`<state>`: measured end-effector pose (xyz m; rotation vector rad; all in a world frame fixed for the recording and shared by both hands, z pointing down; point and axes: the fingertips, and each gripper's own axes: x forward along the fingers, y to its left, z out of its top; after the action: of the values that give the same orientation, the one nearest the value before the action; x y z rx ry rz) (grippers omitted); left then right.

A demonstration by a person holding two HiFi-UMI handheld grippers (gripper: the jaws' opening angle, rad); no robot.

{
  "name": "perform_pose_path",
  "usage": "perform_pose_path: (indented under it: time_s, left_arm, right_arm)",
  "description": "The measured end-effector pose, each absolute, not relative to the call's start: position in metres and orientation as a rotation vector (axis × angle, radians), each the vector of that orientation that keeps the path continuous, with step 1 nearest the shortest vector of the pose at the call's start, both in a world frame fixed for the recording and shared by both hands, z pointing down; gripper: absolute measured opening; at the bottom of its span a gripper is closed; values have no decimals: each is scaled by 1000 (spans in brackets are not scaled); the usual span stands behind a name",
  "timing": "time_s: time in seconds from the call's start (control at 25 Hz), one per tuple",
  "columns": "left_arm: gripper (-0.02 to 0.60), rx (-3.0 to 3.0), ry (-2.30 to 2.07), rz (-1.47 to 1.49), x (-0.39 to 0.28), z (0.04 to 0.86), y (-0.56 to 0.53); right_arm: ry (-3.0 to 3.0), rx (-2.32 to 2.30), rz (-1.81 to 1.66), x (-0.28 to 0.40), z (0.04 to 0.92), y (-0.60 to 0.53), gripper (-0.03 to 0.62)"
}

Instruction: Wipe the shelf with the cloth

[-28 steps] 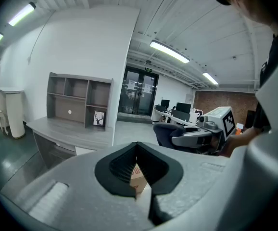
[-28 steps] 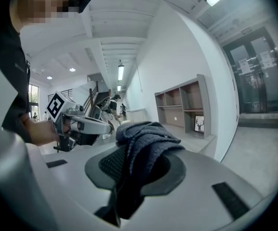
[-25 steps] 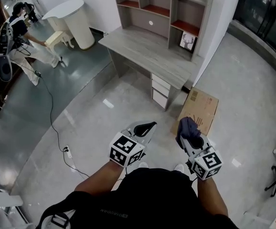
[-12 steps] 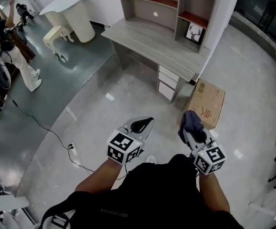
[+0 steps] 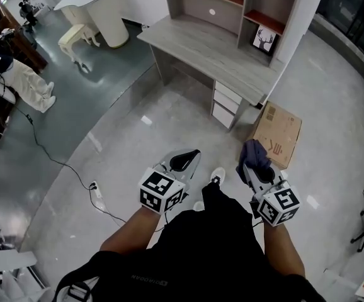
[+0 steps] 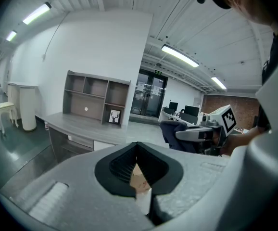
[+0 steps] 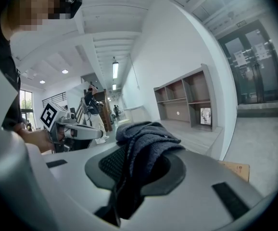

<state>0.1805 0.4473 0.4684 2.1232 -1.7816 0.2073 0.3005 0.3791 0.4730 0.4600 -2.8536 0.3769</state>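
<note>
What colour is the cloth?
Dark blue-grey cloth; the right gripper view shows it best.

A cardboard box lies right, a power strip left, perhaps a white piano beyond.

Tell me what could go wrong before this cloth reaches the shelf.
The cloth bunches loosely out of the right tongs and could slip free. The cardboard box lies on the floor beside the desk, a possible trip hazard. The framed deer picture standing in the shelf could get knocked over while wiping.
</note>
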Motion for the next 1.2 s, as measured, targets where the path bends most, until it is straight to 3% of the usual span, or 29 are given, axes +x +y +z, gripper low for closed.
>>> perform_pose_path:
  time_s: [0.8,1.2]
  left_arm:
    - [8,2148,-1833,311,98,442,289]
    - [8,2149,-1805,313,91,441,210]
  right_arm:
    - [-2916,332,359,186,463,227,95]
    - [-2904,334,386,182,466,159,94]
